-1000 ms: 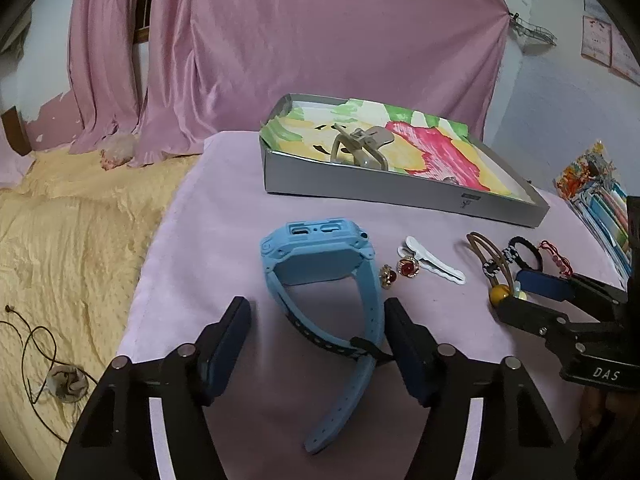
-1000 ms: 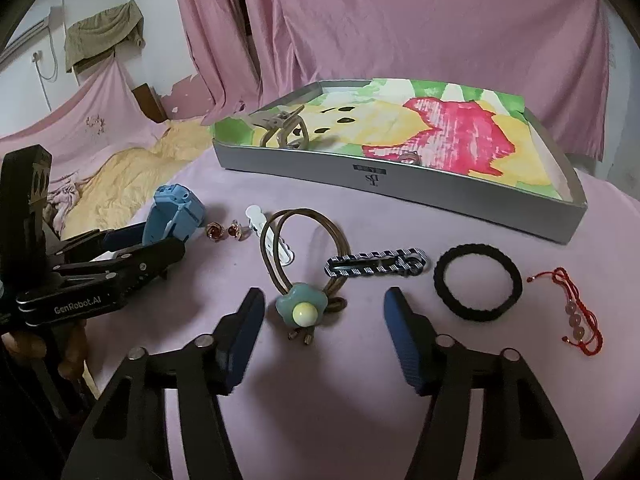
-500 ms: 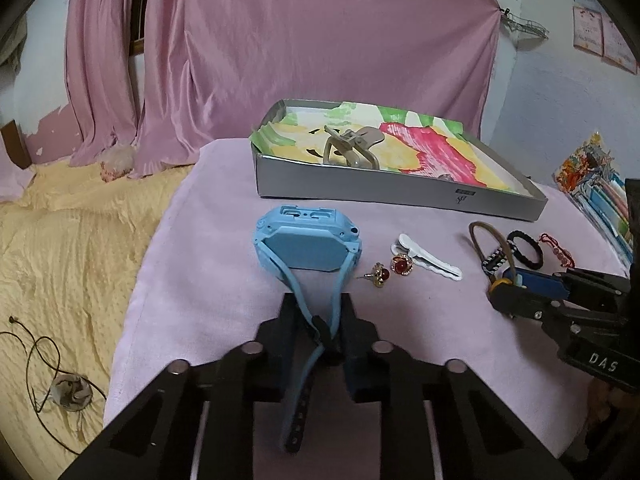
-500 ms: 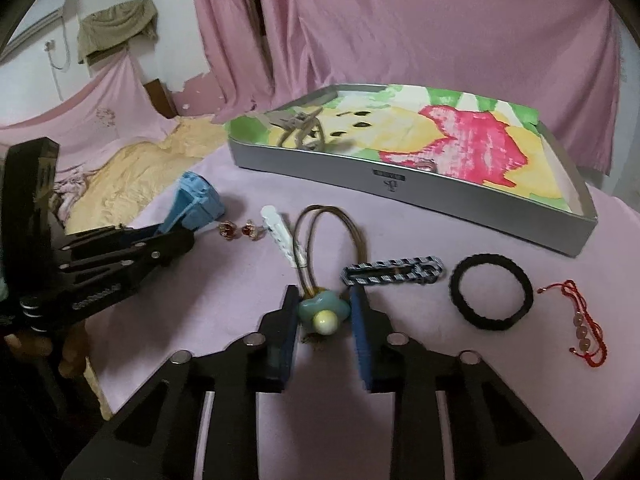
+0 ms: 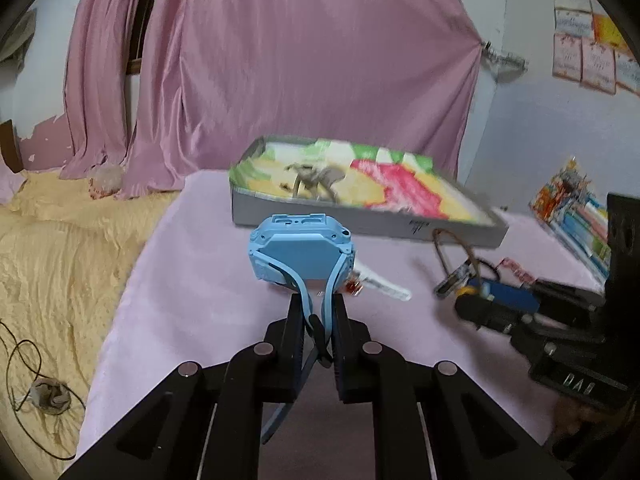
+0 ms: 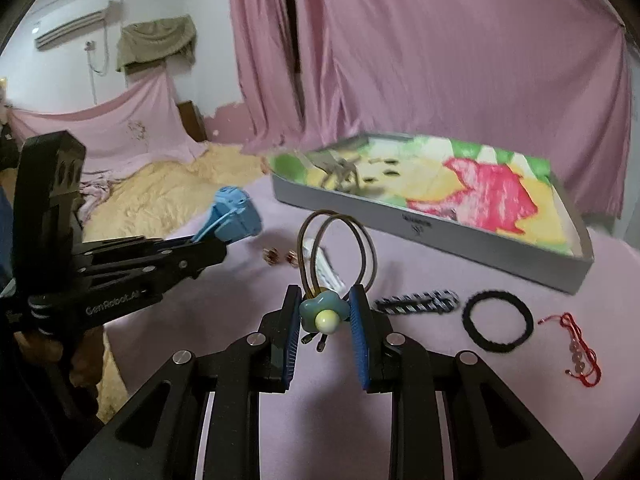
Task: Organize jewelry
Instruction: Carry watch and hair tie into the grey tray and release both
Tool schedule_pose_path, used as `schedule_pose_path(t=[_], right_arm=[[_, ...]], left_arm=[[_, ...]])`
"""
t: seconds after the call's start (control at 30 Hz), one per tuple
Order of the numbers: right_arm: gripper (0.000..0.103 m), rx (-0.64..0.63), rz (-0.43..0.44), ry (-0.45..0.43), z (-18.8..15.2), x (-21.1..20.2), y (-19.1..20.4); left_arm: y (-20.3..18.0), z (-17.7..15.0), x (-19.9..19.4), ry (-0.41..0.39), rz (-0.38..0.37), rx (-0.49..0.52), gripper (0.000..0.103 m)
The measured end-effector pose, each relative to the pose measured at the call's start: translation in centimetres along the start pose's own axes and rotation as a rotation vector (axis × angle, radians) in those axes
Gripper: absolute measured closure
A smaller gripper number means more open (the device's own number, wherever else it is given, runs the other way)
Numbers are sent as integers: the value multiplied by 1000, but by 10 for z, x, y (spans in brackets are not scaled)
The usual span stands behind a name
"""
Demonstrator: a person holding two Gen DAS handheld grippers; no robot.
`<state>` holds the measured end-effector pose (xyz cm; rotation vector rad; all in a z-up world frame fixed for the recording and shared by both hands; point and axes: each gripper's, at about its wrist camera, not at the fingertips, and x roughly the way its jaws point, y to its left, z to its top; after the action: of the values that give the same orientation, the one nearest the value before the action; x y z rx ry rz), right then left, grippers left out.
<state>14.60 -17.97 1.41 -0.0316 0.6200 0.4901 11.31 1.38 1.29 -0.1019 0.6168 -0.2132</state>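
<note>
Two claws clamped: left claw (image 5: 317, 322) watch (image 5: 302, 254), right claw (image 6: 325, 316) hair tie (image 6: 325, 312)

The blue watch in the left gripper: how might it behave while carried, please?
The blue watch is pinched only by its strap in the left gripper, so the bulky case may swing. The loose strap end hangs limp, suggesting flexibility. It probably won't roll.

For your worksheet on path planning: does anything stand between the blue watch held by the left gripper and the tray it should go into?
Nothing visible blocks it. The blue watch hangs lifted in the left gripper; only bare cloth and the tray wall lie ahead.
</note>
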Motion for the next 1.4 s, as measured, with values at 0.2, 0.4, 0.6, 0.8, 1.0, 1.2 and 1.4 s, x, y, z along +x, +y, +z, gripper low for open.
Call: schedule_pose_path(t=[0.2, 0.4, 0.6, 0.8, 1.0, 1.2, 1.4], right_arm=[[82, -52, -15, -50, 10, -10, 5], [82, -33, -89, -70, 37, -23, -23], [82, 17, -138, -39, 65, -6, -65], [82, 133, -149, 36, 78, 26, -116], [82, 223, -133, 105, 69, 51, -146], [82, 249, -117, 152, 60, 67, -153], [81, 261, -108, 178, 58, 80, -156]], left_arm=[[-5, 20, -8, -70, 13, 6, 92], [-11, 44, 5, -116, 1, 20, 92], [-26, 73, 28, -127, -51, 47, 91], [-46, 98, 67, -50, -113, 66, 91], [-63, 105, 110, 79, -118, 71, 91], [-66, 97, 141, 172, -97, 59, 91], [-65, 90, 150, 221, -94, 64, 86]])
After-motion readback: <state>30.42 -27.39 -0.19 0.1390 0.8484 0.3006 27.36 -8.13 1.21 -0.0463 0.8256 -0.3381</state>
